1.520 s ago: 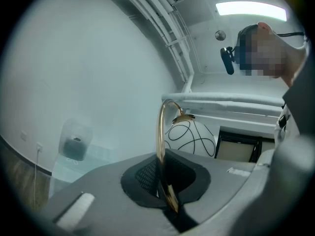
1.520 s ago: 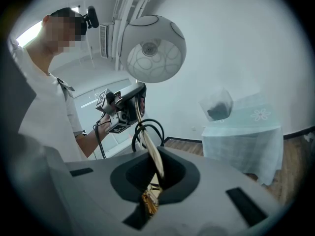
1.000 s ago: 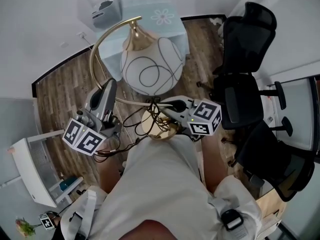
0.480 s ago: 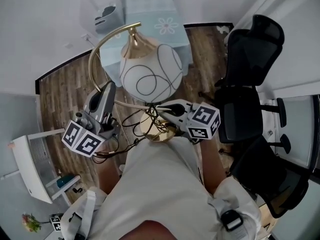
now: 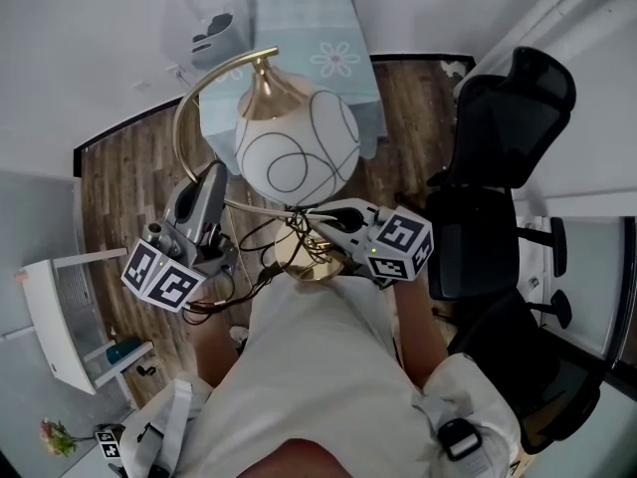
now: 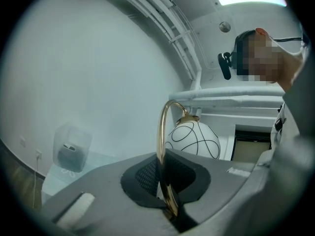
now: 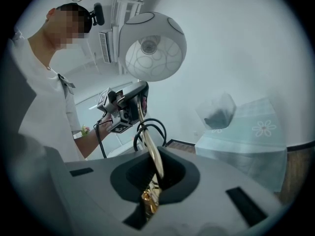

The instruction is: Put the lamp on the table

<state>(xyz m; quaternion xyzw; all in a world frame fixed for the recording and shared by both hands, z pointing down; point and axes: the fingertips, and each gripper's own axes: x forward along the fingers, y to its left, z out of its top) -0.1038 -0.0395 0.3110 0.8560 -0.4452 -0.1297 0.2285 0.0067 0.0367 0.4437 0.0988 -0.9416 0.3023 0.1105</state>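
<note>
The lamp (image 5: 296, 152) is held off the floor in front of the person. Its white globe with black scribble lines is on the far side, and its gold base (image 5: 311, 257) is near the body. Seen from the head, the globe overlaps the near edge of the table (image 5: 299, 18). The table has a pale blue cloth and stands against the far wall, with a clear box (image 5: 204, 26) at its far left. The gold stem arcs from the top of the globe out to the left and back toward the base, so the lamp's long axis runs near to far and points at the table. The left gripper (image 5: 213, 179) is clamped tight on the arc partway along the stem, which passes between its dark pads (image 6: 147, 173). The right gripper (image 5: 320, 217) pinches the stem low down, just above the base, where the black cord (image 5: 261, 235) loops. The right gripper therefore carries the heavy end and the left steadies the arc. The table lies straight ahead and beyond both grippers, so the base probably has to travel forward over the cloth and set down upright, away from the box. A black chair (image 5: 508, 108) stands to the right, away from that path.
</note>
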